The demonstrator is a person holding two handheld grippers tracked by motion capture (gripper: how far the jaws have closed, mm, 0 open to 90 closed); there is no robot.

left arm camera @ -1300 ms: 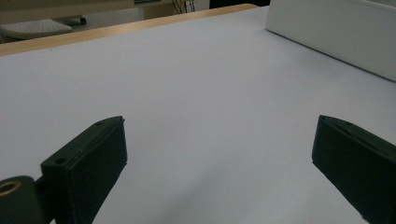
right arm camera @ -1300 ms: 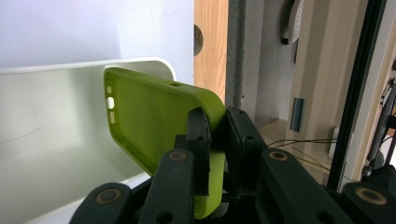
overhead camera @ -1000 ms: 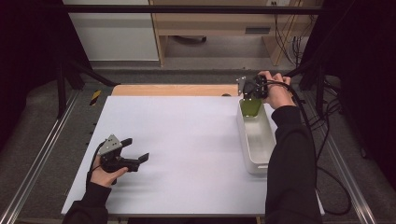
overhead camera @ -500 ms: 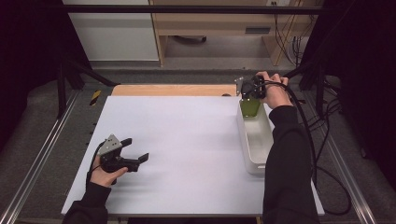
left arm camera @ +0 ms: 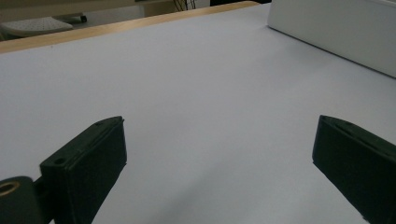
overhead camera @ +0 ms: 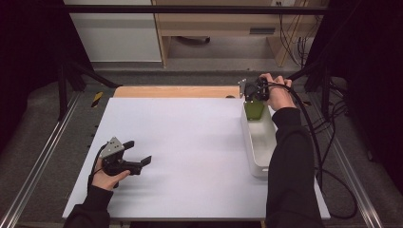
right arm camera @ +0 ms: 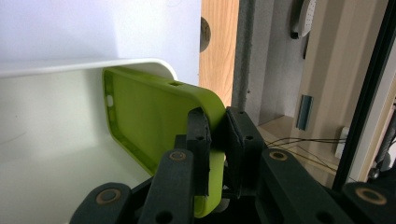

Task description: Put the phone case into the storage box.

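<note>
Green phone case (right arm camera: 154, 116), clamped by the right gripper (overhead camera: 255, 92), hangs over the white bin (overhead camera: 259, 142) at two o'clock, release pending; left gripper (overhead camera: 135, 159) gapes idle at eight.

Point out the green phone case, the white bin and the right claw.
green phone case (right arm camera: 140, 116), right gripper view, inner back.
white bin (overhead camera: 260, 137), high view, floor.
right claw (right arm camera: 217, 140), right gripper view, between pads.
</note>
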